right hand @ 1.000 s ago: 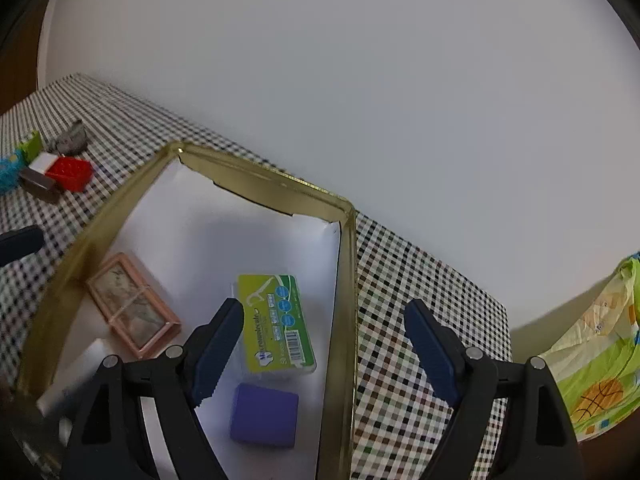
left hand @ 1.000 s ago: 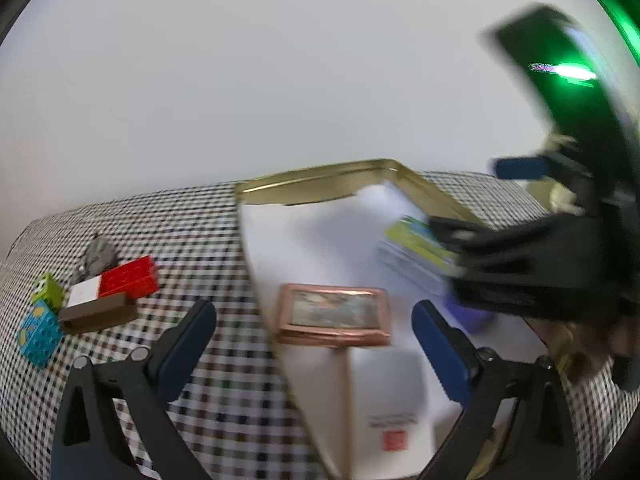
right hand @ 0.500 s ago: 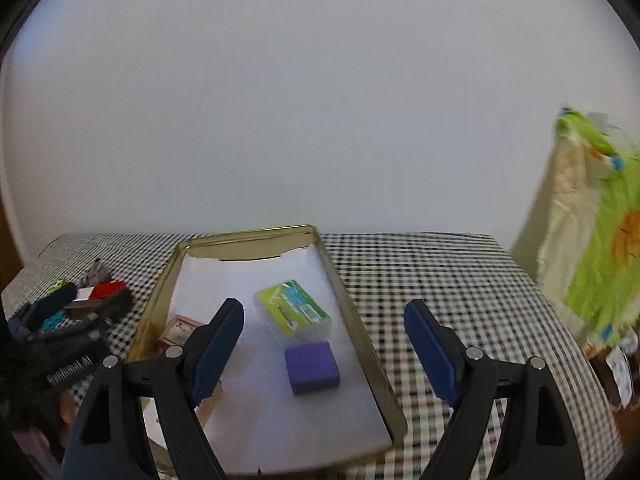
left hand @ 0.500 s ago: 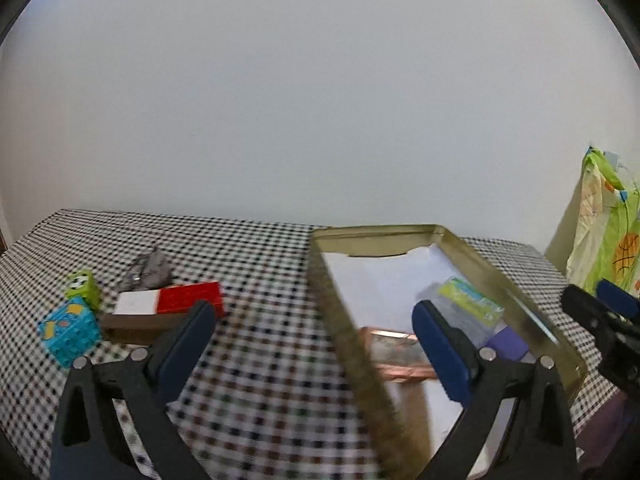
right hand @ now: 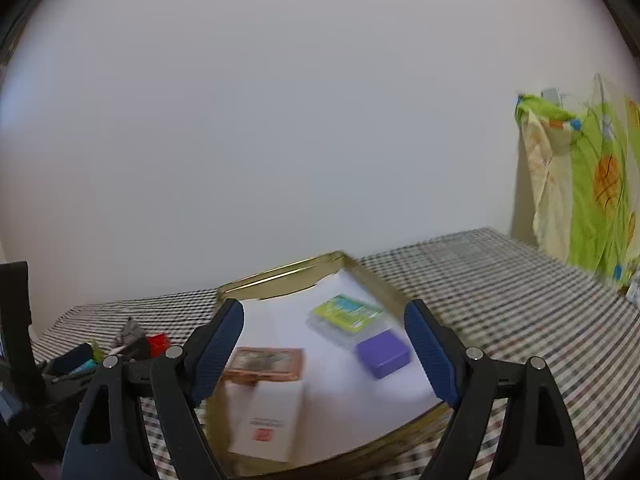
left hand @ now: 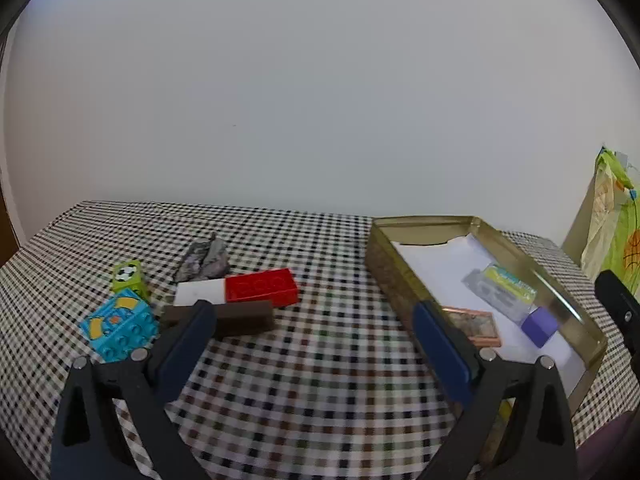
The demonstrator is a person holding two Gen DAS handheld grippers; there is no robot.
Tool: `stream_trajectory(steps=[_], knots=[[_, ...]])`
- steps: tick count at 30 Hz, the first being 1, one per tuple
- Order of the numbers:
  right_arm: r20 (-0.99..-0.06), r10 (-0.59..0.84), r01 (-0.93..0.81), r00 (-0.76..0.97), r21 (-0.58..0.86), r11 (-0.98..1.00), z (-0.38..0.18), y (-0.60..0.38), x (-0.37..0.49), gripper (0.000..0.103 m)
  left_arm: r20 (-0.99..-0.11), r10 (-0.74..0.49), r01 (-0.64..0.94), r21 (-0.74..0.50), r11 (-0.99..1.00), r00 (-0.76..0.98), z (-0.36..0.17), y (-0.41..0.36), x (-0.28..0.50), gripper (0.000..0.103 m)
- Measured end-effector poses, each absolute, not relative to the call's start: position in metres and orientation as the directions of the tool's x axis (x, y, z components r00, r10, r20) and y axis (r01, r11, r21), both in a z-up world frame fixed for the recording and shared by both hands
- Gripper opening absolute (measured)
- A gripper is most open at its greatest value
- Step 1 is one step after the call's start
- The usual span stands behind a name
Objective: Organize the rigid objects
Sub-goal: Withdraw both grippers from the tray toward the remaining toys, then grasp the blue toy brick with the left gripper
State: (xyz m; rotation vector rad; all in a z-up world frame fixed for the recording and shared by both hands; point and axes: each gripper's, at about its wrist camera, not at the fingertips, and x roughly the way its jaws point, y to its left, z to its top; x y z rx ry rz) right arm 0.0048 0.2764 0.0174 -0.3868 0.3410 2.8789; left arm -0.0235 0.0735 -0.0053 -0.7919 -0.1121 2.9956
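Note:
A gold tin tray (left hand: pixel 560 280) lined with white paper holds a green-labelled clear case (left hand: pixel 505 288), a purple block (left hand: pixel 541 325) and a copper-framed picture (left hand: pixel 476 326). In the right wrist view the tray (right hand: pixel 280 280) also holds a white box (right hand: pixel 268 420). Left of the tray lie a red brick (left hand: pixel 262 286), a white block (left hand: pixel 200 293), a brown bar (left hand: pixel 236 316), a blue brick (left hand: pixel 118 328), a green cube (left hand: pixel 127 276) and a grey stone (left hand: pixel 204 258). My left gripper (left hand: pixel 316 344) is open above the cloth. My right gripper (right hand: pixel 324 344) is open over the tray.
A checked cloth (left hand: pixel 320 360) covers the table, which ends at a plain white wall. A green and cream patterned bag (right hand: pixel 584 184) hangs past the table's right edge. The left gripper's body (right hand: pixel 24 360) shows at the right wrist view's left edge.
Both grippers have pulled back and up from over the tray. The left view has swung left, so the loose bricks sit nearer the centre. Both stay open and empty.

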Motion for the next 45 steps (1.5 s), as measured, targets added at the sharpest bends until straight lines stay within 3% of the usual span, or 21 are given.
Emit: stream_trajectory(steps=[20, 36, 45], knots=[[-0.346, 0.085, -0.156, -0.934, 0.18, -0.971, 0.004, 0.195, -0.024, 0.084, -0.531, 0.009, 0.021, -0.05, -0.999, -0.847, -0.012, -0.006, -0.033, 0.1], [-0.498, -0.027, -0.081, -0.867, 0.195, -0.977, -0.012, 0.151, -0.07, 0.084, -0.581, -0.035, 0.088, -0.064, -0.994, -0.813, -0.018, -0.086, -0.051, 0.1], [-0.554, -0.117, -0.03, -0.824, 0.249, -0.968, -0.024, 0.13, -0.098, 0.084, -0.658, 0.043, -0.049, -0.009, -0.999, -0.752, -0.032, -0.07, -0.06, 0.1]])
